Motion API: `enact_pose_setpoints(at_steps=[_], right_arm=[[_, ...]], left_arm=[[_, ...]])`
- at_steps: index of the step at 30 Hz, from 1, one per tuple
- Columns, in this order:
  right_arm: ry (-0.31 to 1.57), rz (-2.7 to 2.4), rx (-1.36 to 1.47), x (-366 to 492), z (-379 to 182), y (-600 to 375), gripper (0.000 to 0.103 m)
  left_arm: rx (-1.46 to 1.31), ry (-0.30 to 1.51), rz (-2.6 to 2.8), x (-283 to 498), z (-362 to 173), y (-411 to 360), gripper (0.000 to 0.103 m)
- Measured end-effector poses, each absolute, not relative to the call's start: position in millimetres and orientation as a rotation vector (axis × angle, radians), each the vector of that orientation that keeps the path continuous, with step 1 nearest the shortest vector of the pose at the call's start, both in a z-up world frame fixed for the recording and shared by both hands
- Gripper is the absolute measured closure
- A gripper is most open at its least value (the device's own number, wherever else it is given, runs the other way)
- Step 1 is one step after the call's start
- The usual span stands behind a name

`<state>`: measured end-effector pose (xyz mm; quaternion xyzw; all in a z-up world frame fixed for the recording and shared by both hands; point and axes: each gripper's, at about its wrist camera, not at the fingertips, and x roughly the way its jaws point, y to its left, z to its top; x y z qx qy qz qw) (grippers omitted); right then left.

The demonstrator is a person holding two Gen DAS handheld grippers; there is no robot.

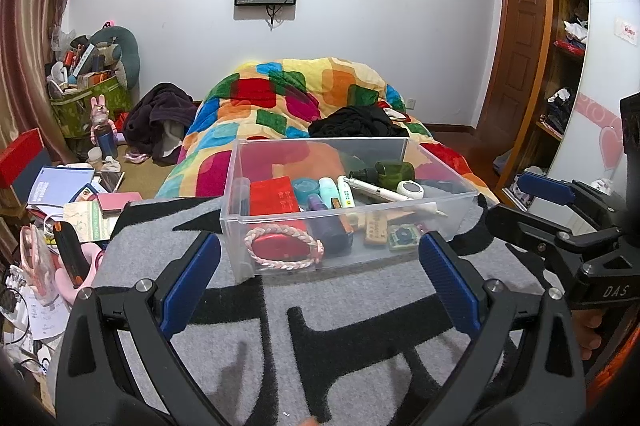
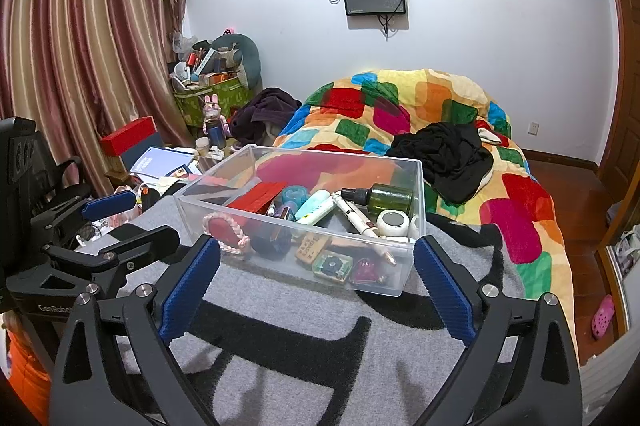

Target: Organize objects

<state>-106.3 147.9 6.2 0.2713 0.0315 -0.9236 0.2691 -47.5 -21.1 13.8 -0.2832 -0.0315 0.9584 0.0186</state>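
One clear plastic bin [image 1: 280,246] sat on a grey-and-black woven blanket [image 1: 352,338], just beyond the two grippers. The rectangular bin had thin transparent walls and an open top. Inside it lay a mixed heap: one flat red box [image 1: 275,195], one red oval case ringed by a pink-and-white braided cord [image 1: 280,249], one dark green glass dropper bottle [image 2: 380,197] lying on its side, one round white jar with a grey lid [image 2: 393,222], one white pen-like tube [image 2: 356,216], one pale teal squeeze tube [image 2: 316,208], a small wooden tag [image 2: 313,246] and a green square tin [image 2: 333,265]. A few smaller pieces at the near right corner were too jumbled to name.

The left gripper [image 1: 320,272] hovered before the bin's near wall, its two blue ribbed pads spread wide and holding nothing. The right gripper [image 2: 318,276] did likewise at the near side, fingers apart and empty.

Farther back, a fleecy quilt of bright coloured blocks [image 2: 420,98] covered the bed, with one black garment [image 2: 448,154] bundled on it.
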Motion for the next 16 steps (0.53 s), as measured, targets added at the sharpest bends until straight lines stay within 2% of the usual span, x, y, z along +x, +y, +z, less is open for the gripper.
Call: enact_pose_setpoints(at_steps=[16], right_arm=[[0.075, -2.491, 0.743, -107.6, 3.4, 148.8, 0.006]], left_arm=[[-0.875, -0.078, 2.969, -46.0, 13.4, -15.7, 0.002]])
